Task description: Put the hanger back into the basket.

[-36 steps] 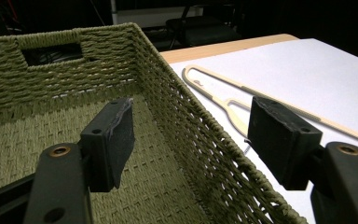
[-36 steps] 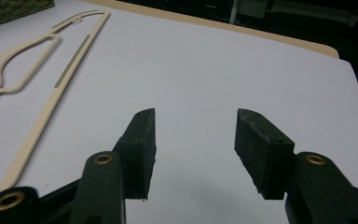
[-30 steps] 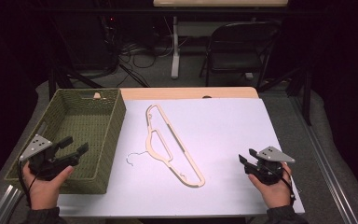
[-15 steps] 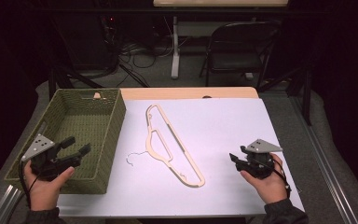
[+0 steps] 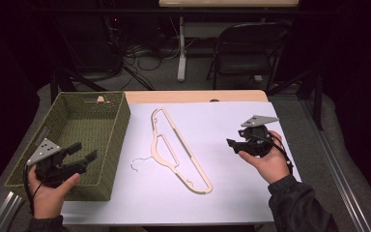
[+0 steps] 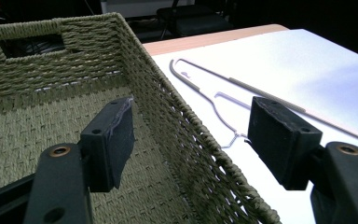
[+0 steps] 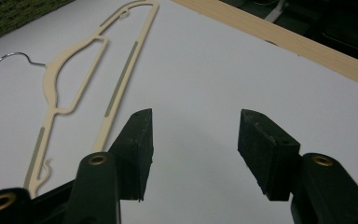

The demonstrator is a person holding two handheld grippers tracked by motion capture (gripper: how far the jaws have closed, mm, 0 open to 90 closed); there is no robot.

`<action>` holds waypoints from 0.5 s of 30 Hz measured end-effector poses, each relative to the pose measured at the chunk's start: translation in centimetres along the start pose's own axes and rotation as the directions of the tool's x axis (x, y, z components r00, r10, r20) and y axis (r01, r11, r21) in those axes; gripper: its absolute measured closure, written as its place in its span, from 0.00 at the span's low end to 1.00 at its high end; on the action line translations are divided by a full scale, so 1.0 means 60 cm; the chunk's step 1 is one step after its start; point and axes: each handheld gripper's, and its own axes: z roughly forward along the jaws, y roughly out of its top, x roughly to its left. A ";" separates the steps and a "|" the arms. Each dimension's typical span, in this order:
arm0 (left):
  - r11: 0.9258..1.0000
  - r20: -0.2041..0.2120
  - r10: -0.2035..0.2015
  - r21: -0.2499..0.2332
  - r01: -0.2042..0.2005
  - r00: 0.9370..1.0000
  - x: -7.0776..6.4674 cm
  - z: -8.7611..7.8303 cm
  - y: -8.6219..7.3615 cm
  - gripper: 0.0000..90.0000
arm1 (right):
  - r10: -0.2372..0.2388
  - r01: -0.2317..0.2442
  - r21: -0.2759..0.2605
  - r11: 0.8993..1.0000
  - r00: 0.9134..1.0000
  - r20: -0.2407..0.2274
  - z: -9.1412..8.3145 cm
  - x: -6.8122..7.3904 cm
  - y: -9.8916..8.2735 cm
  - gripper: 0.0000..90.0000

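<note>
I see the cream plastic clothes hanger with a metal hook (image 5: 176, 150) flat on the white table sheet (image 5: 232, 193) beside the green woven basket (image 5: 107, 145) | my right gripper (image 5: 232, 144) has just been opening, nothing between | my left gripper (image 5: 84, 155) gapes empty over the basket rim

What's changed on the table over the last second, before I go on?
The right gripper has risen off the sheet and come in toward the hanger, its fingers just opening, nothing between them. Nothing was taken hold of or let go. The left gripper stays open at the basket rim, and the hanger lies where it was.
</note>
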 end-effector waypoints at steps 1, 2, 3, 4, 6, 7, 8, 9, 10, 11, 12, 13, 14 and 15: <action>1.000 0.001 0.000 0.001 0.000 1.000 0.000 0.000 0.000 0.35 | -0.008 0.008 0.004 1.000 1.000 0.001 0.002 0.000 0.008 0.50; 1.000 0.001 0.000 0.002 0.000 1.000 0.000 0.000 0.000 0.35 | -0.010 0.010 0.011 1.000 1.000 -0.001 0.004 0.000 0.014 0.50; 1.000 0.001 0.000 0.002 0.000 1.000 0.000 0.000 0.000 0.35 | -0.010 0.010 0.011 1.000 1.000 -0.001 0.004 0.000 0.014 0.50; 1.000 0.000 0.000 0.004 0.000 1.000 0.000 0.000 0.000 0.35 | -0.011 0.011 0.014 1.000 1.000 -0.004 0.011 0.000 0.028 0.50; 1.000 0.002 -0.001 0.004 0.001 1.000 0.000 0.000 0.000 0.35 | -0.020 0.020 0.028 0.999 1.000 -0.002 0.016 0.000 0.039 0.50; 1.000 0.002 -0.002 0.004 0.002 1.000 0.000 0.000 0.000 0.35 | -0.027 0.027 0.031 0.999 1.000 -0.002 0.019 0.000 0.044 0.50; 1.000 0.001 -0.003 0.006 0.003 1.000 0.000 0.000 0.000 0.35 | -0.027 0.027 0.030 0.999 1.000 0.000 0.020 0.001 0.048 0.51; 1.000 0.001 -0.004 0.007 0.004 1.000 0.001 0.000 -0.001 0.35 | -0.031 0.031 0.047 0.998 1.000 0.000 0.023 0.002 0.056 0.52; 1.000 0.001 -0.004 0.007 0.004 1.000 0.001 0.000 -0.001 0.35 | -0.037 0.037 0.042 0.998 0.999 -0.001 0.026 0.003 0.060 0.52; 1.000 0.001 -0.006 0.007 0.006 1.000 0.001 0.001 -0.001 0.35 | -0.048 0.048 0.055 0.997 0.999 -0.005 0.028 0.005 0.068 0.52; 1.000 0.001 -0.006 0.008 0.006 1.000 0.001 0.001 -0.001 0.35 | -0.048 0.048 0.055 0.997 0.999 -0.005 0.028 0.005 0.068 0.52; 1.000 0.001 -0.005 0.007 0.005 1.000 0.001 0.000 0.000 0.35 | -0.070 0.070 0.059 0.996 0.998 0.002 0.033 0.007 0.080 0.52; 1.000 0.001 -0.005 0.007 0.005 1.000 0.001 0.000 0.000 0.35 | -0.079 0.079 0.081 0.994 0.997 0.002 0.035 0.008 0.087 0.53; 1.000 0.000 -0.005 0.007 0.005 1.000 0.001 -0.001 0.000 0.35 | -0.079 0.079 0.081 0.994 0.997 0.002 0.035 0.008 0.087 0.53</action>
